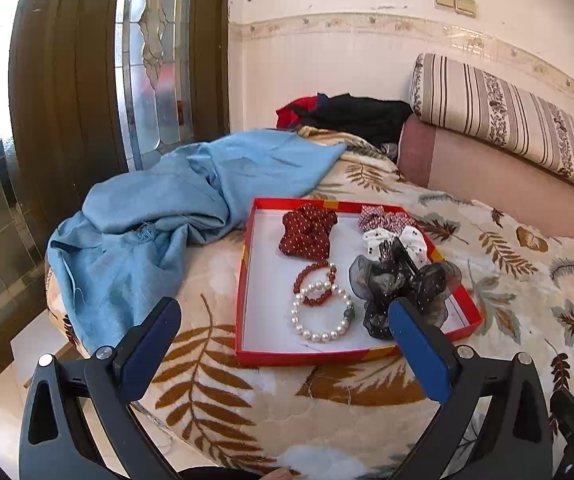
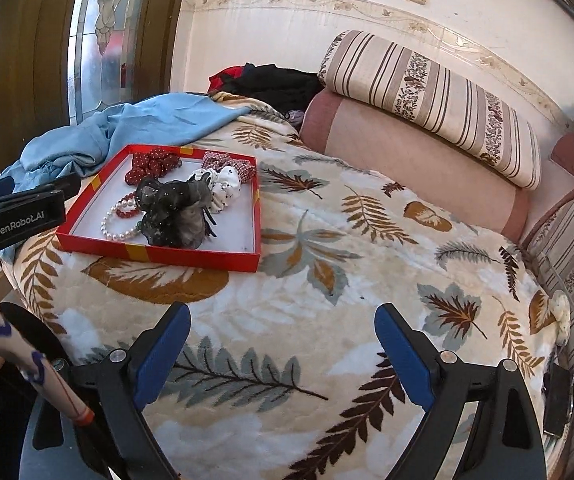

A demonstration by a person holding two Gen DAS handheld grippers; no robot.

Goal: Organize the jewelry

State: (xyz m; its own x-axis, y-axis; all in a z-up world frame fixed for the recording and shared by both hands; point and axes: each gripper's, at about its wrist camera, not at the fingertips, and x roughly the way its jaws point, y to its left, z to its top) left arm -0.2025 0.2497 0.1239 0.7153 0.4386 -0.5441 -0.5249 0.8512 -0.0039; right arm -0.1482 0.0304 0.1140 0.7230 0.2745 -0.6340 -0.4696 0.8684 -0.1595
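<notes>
Both your left gripper (image 1: 283, 328) and right gripper (image 2: 283, 336) gape empty; lift pearl bracelet (image 1: 321, 314) off red bracelet (image 1: 314, 284) near tray (image 1: 247, 264) front edge.

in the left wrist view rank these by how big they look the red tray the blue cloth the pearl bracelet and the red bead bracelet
Largest to smallest, as they look:
1. blue cloth
2. red tray
3. pearl bracelet
4. red bead bracelet
The fisheye makes the cloth-versus-tray order less sure.
</notes>
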